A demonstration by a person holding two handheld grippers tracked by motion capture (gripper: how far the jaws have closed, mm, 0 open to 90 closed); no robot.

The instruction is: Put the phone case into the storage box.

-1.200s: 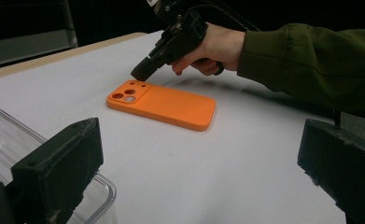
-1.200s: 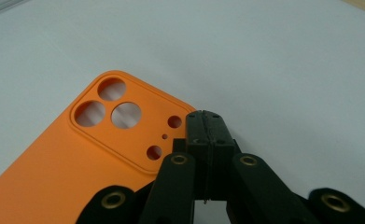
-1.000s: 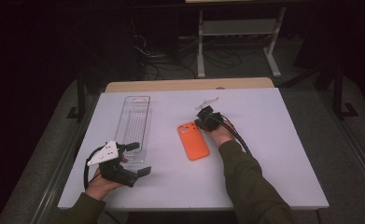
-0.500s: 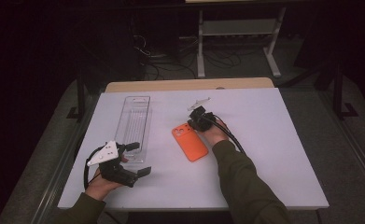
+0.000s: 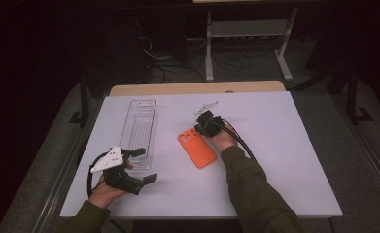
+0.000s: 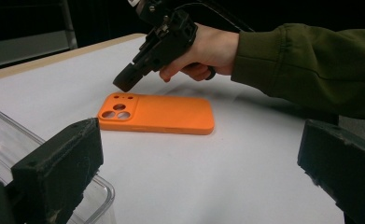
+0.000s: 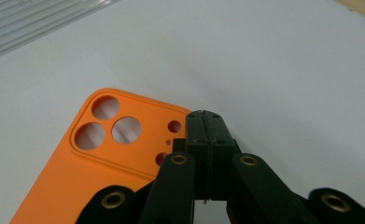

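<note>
Jaws shut beside phone case (image 7: 91, 158)

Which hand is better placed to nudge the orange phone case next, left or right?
Right. The right gripper, jaws shut, sits at the camera-hole corner of the orange phone case. The left gripper, jaws open, rests near the table's front edge by the clear plastic tray, farther from the case.

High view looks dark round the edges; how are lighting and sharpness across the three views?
High view: white table evenly lit, surroundings almost black, slightly soft. Left gripper view: orange phone case sharp, its own near jaws blurred. Right gripper view: case's camera holes crisp, soft shadow under the shut right hand-held gripper, no glare.
</note>
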